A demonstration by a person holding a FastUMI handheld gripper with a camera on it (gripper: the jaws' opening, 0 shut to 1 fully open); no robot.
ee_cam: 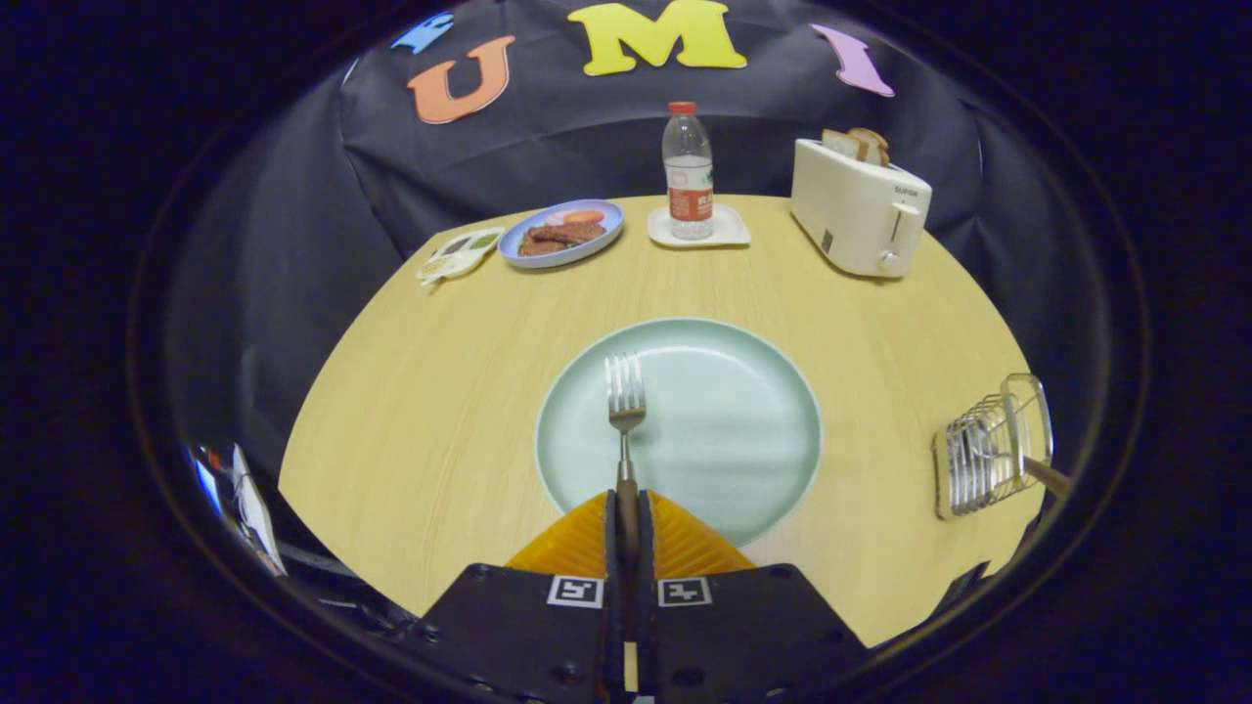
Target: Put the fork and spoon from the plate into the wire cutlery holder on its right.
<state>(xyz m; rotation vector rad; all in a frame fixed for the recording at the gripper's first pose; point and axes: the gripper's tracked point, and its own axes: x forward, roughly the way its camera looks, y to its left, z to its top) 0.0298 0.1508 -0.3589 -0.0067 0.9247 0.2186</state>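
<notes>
Gripper [627,518] clamped tight on fork [625,401]: both orange fingers [572,543] press the brown handle from either side, almost no gap. Fork runs straight ahead out of the jaws, tines pointing away, head over the left half of the green plate [743,430]. Can't tell if the tines touch the plate or sit just above it. Holder [983,455] is well off to the right of the plate, near the table [440,391] edge; a handle [1047,476] sticks out of it toward the right, likely the spoon but too small to confirm. Beyond the plate: bottle [689,171] on a small white tray, toaster [859,205] with bread to its right, blue dish [561,233] with food and a small sauce tray [460,252] to its left.
</notes>
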